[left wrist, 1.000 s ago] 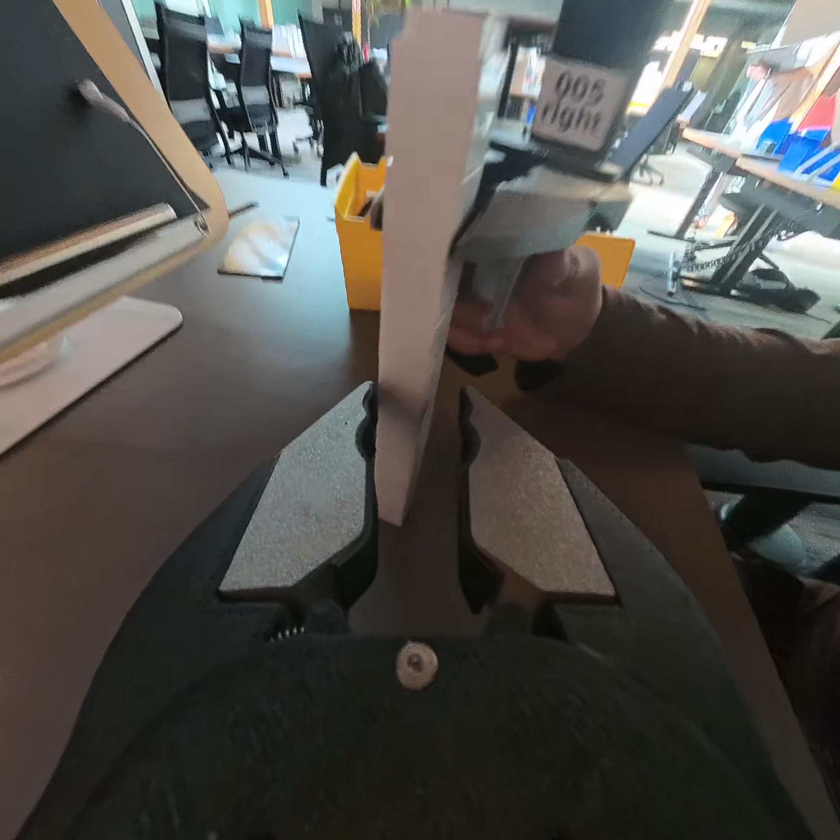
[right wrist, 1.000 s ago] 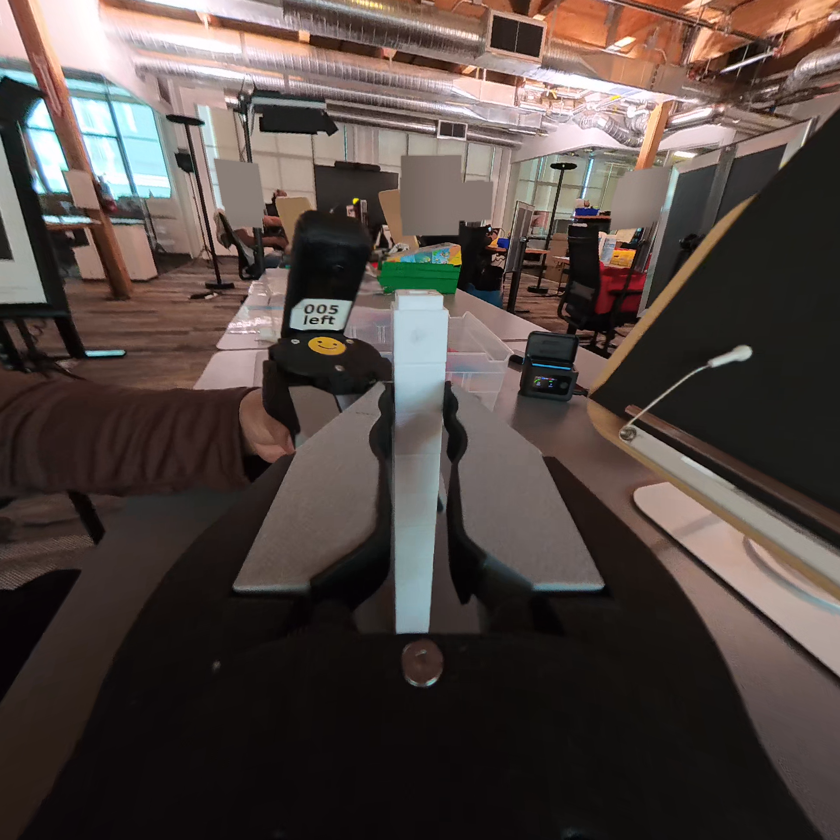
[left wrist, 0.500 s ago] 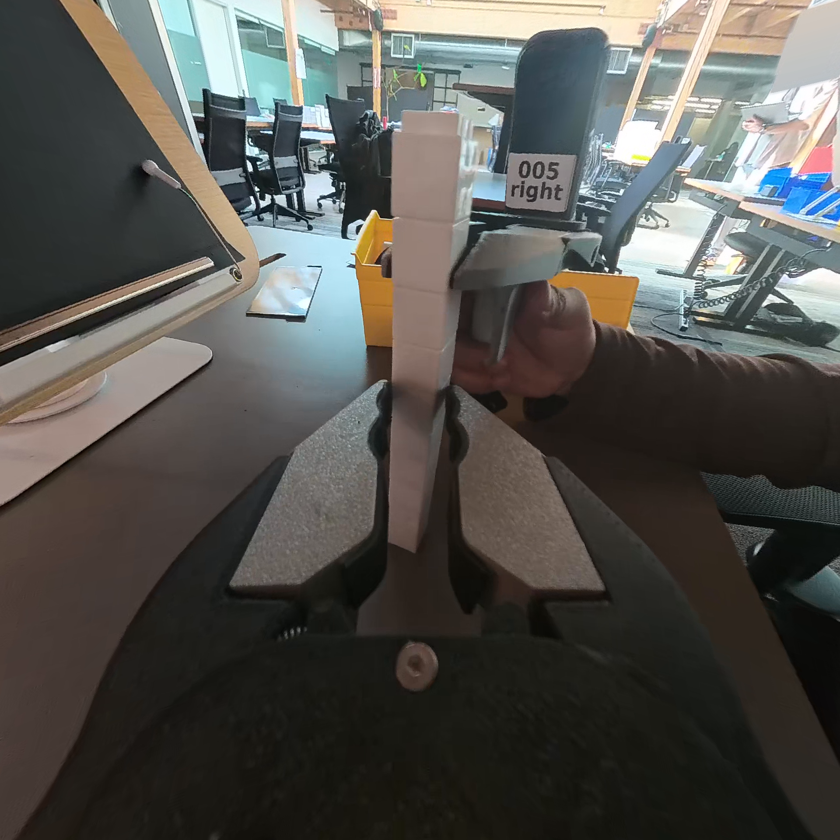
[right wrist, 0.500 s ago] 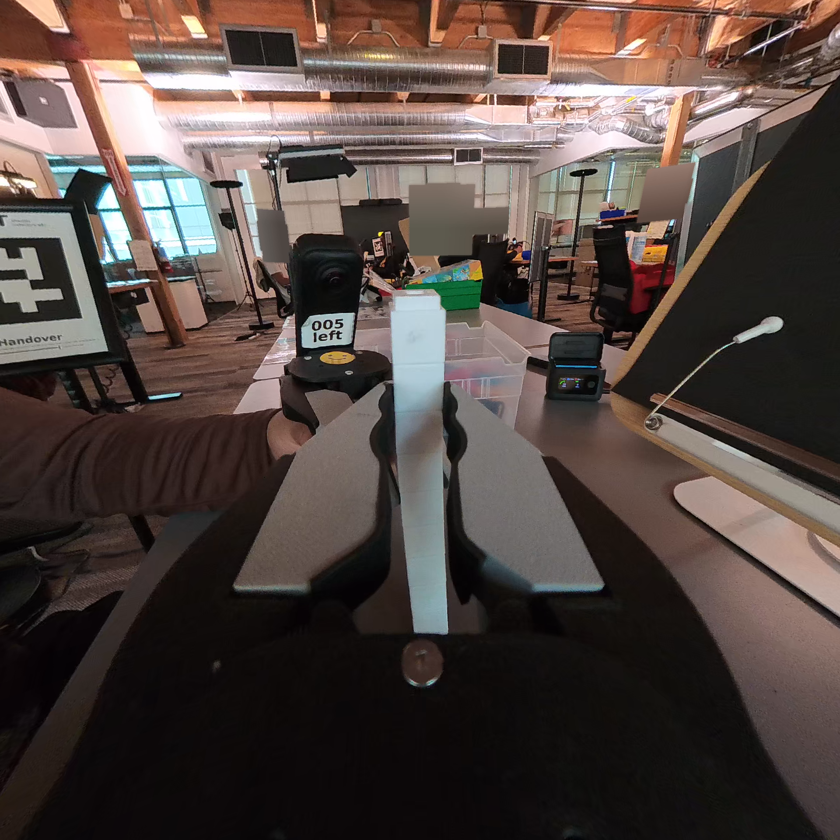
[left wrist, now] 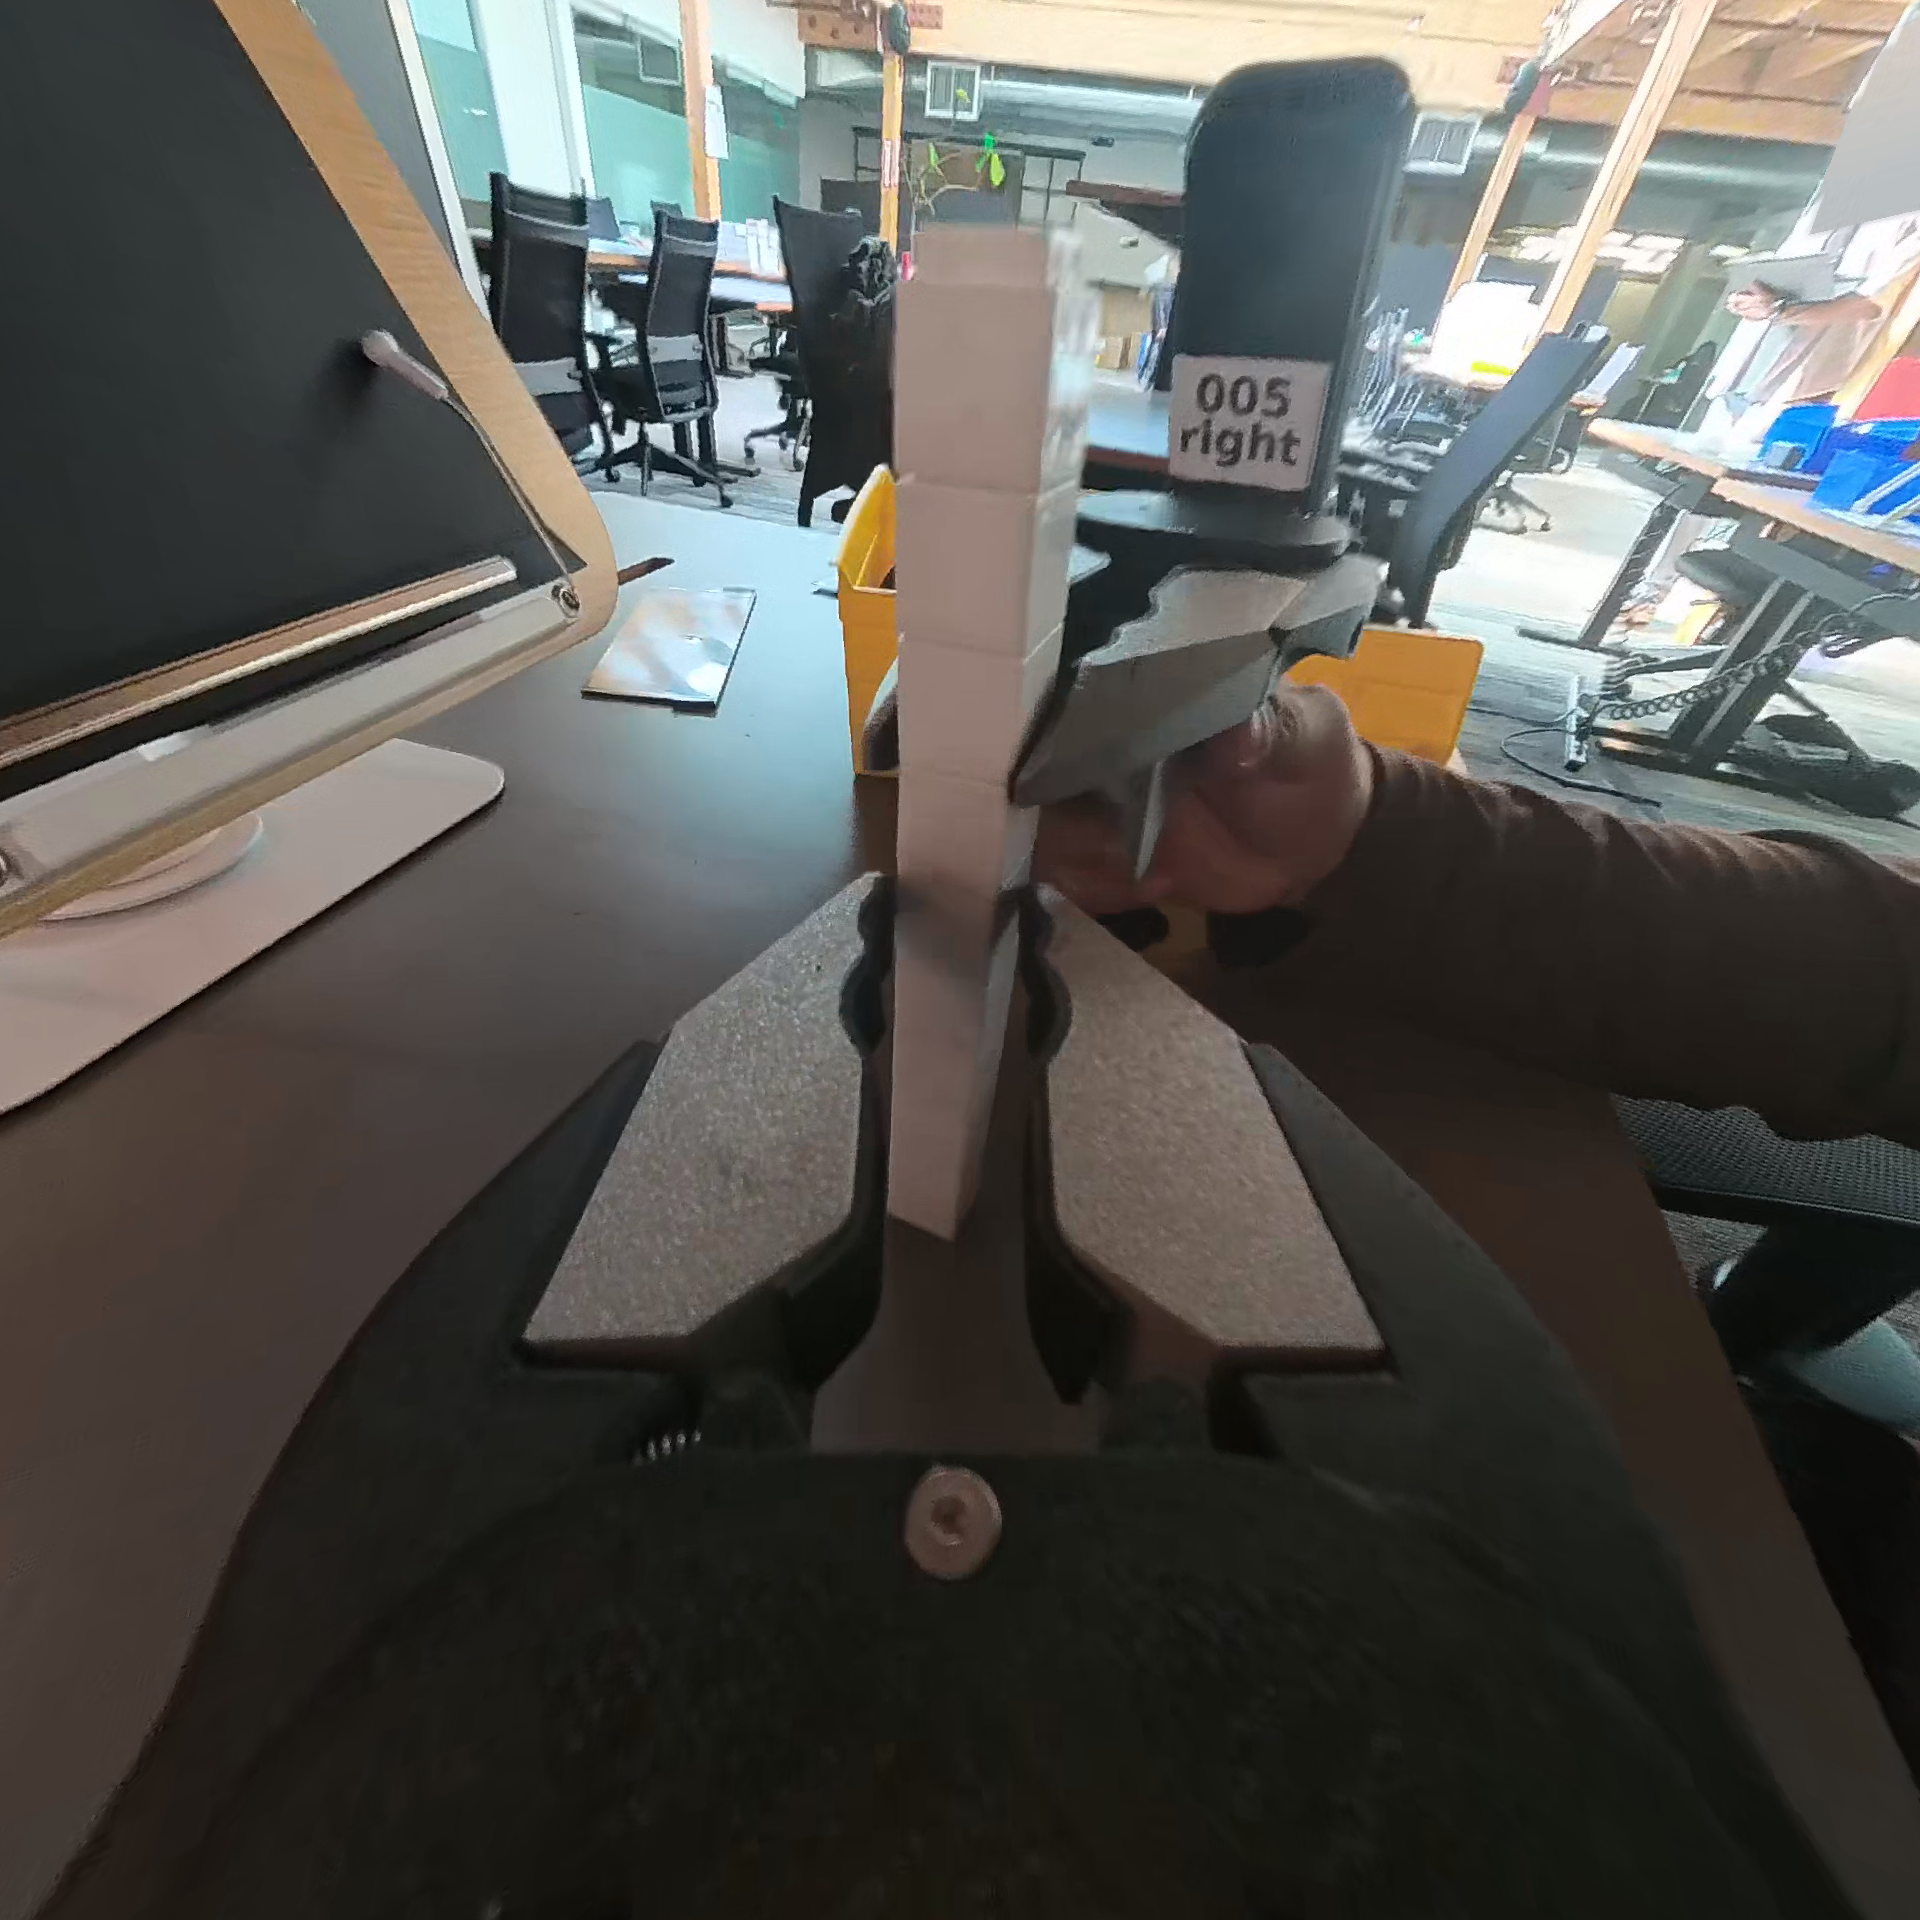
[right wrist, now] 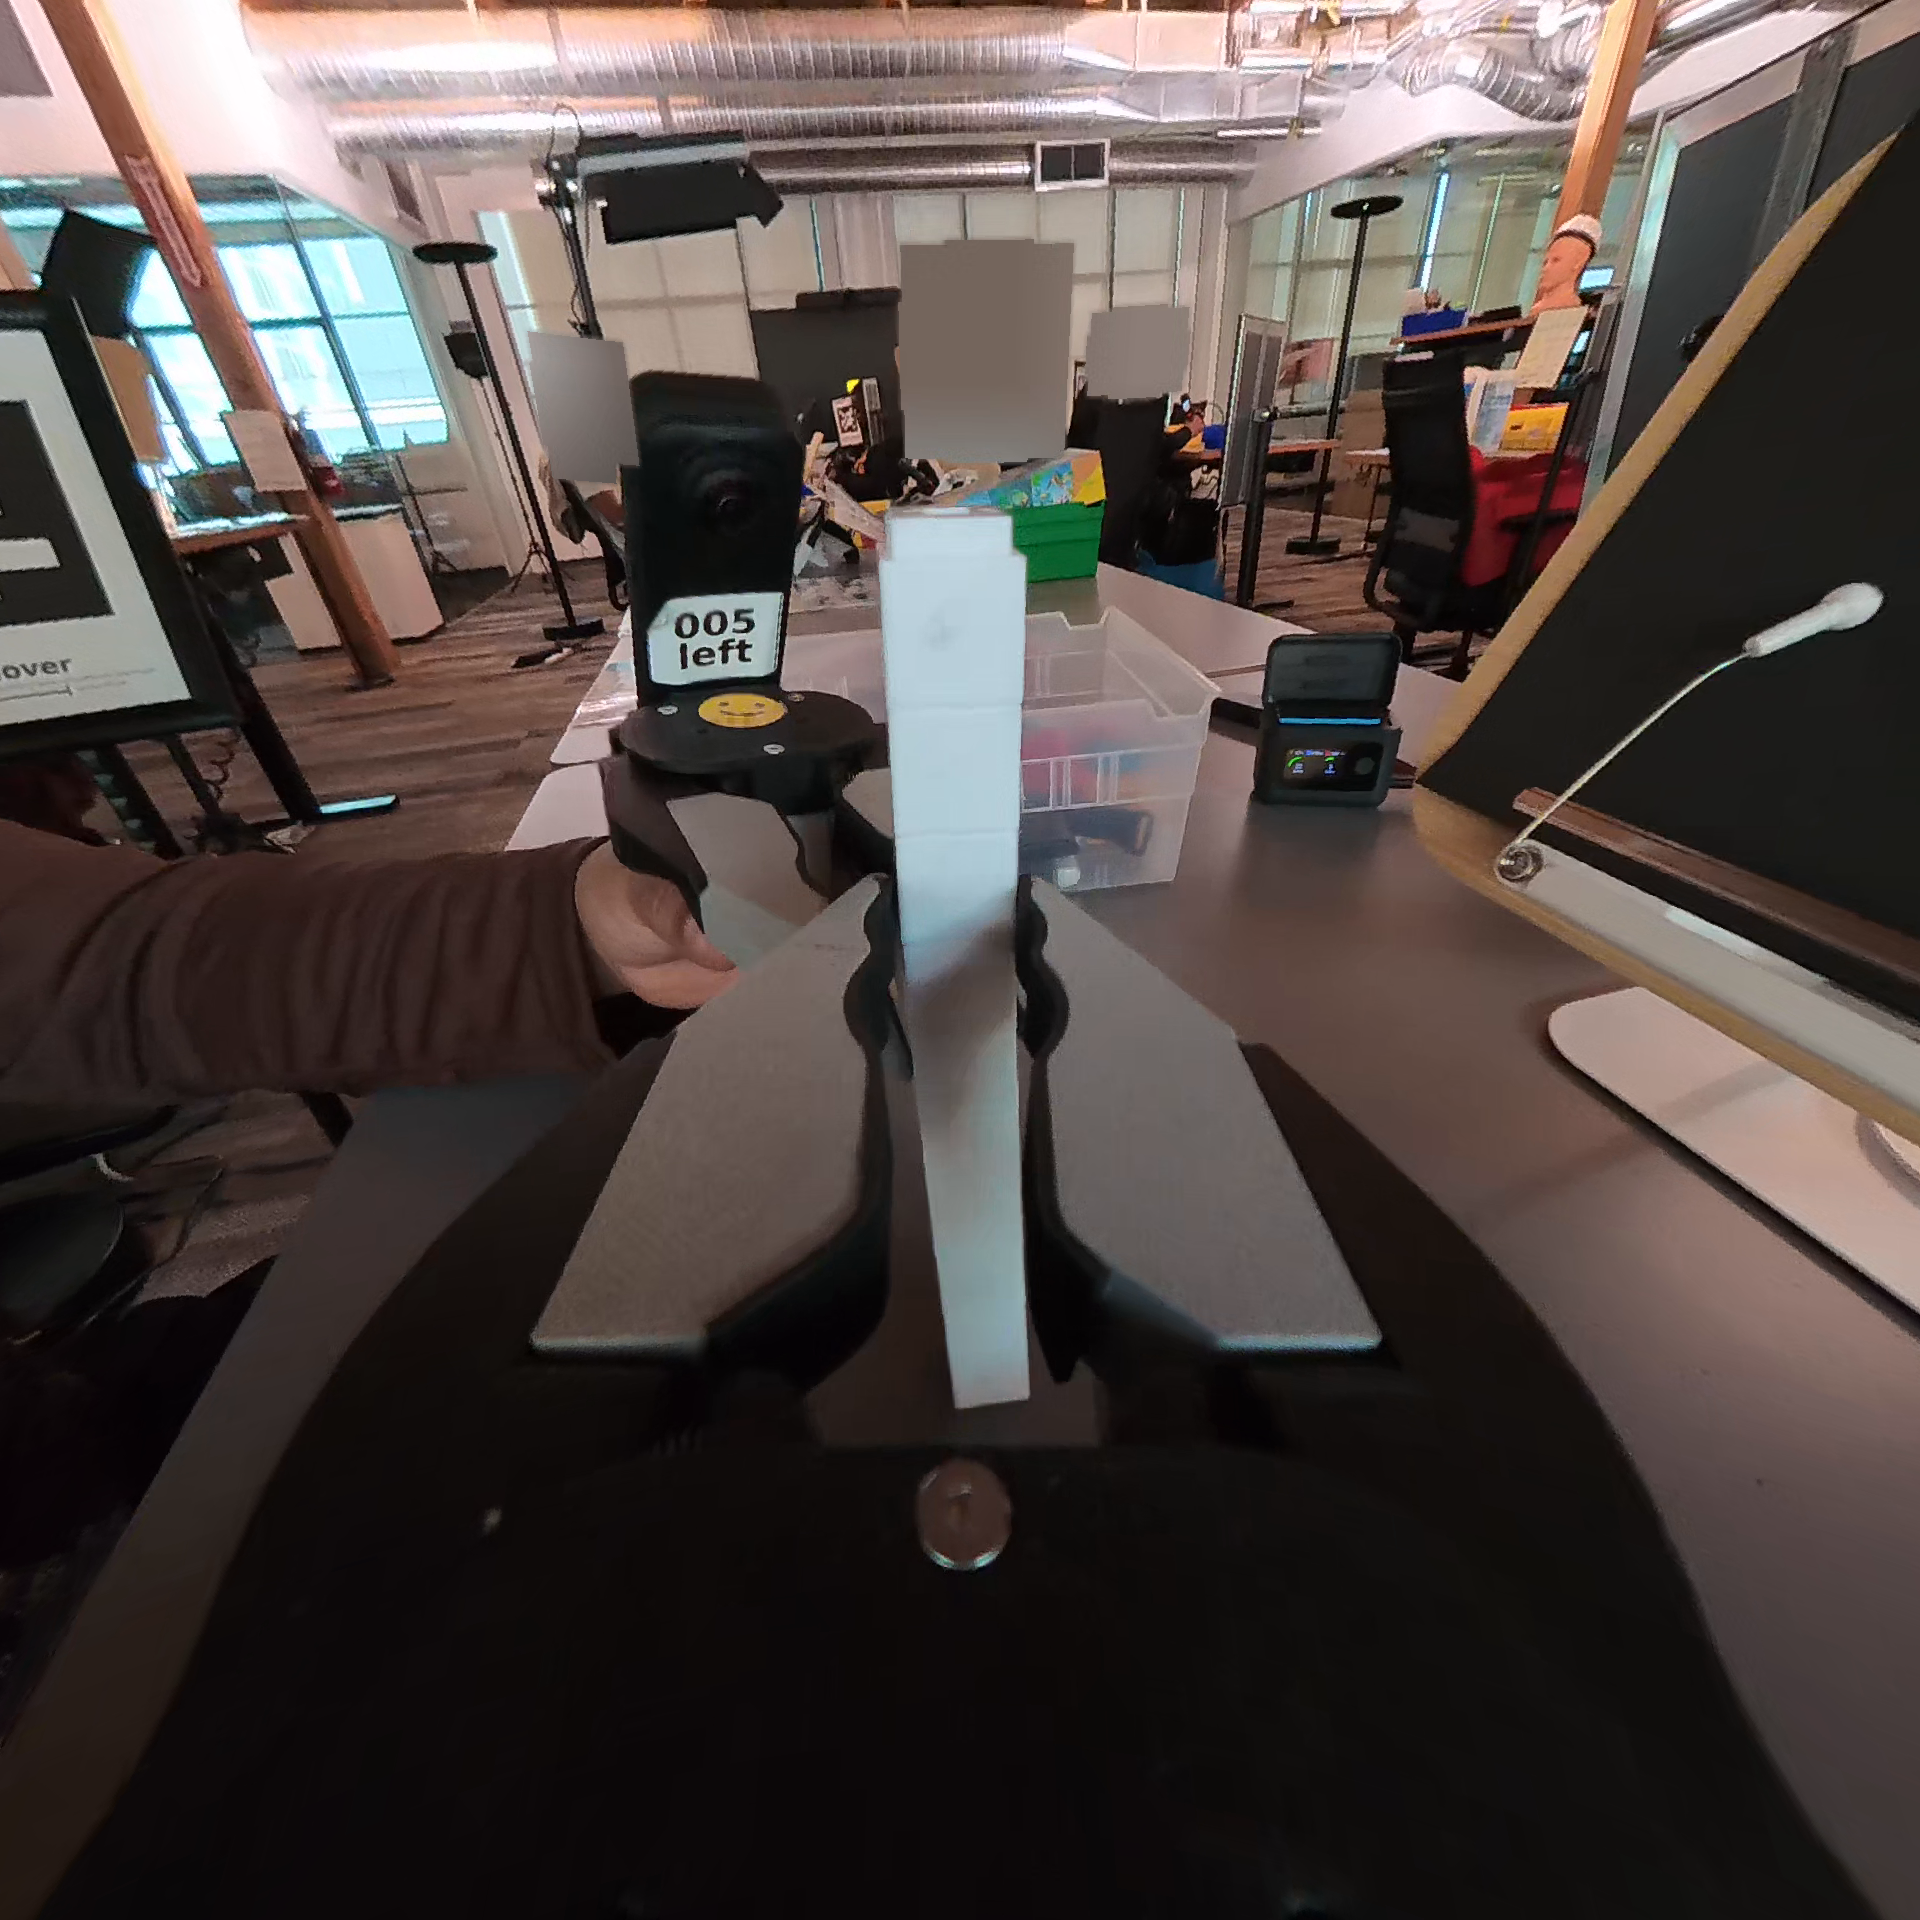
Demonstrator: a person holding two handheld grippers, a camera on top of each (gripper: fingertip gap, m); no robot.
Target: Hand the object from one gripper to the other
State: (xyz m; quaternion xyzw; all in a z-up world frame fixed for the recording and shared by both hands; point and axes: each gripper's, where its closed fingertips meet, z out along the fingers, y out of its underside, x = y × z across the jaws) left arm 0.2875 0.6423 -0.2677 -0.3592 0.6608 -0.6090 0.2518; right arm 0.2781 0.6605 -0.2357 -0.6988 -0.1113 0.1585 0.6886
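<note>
I log one white block stack (left wrist: 971, 727), upright above the table (left wrist: 416, 1039), top blurred. Left gripper (left wrist: 956, 925) clamps its lower end; right gripper (right wrist: 956, 914) grips it too. One yellow bin (left wrist: 871, 623), half hidden.

An open-plan office used as a lab workspace. Exposed metal ducts (right wrist: 831, 73) and timber posts (right wrist: 218, 343) run beneath an unfinished ceiling; glass partitions (left wrist: 623, 135) divide the floor. Black mesh office chairs (left wrist: 665, 343) stand at long desks (left wrist: 1766, 488) in the background. The near dark table (left wrist: 416, 1039) carries a monitor on a silver base (left wrist: 208, 852), a yellow parts bin (left wrist: 868, 623), and a clear compartment bin (right wrist: 1112, 748). Blue storage bins (left wrist: 1860, 457) and a floor lamp (right wrist: 488, 416) stand farther off.
</note>
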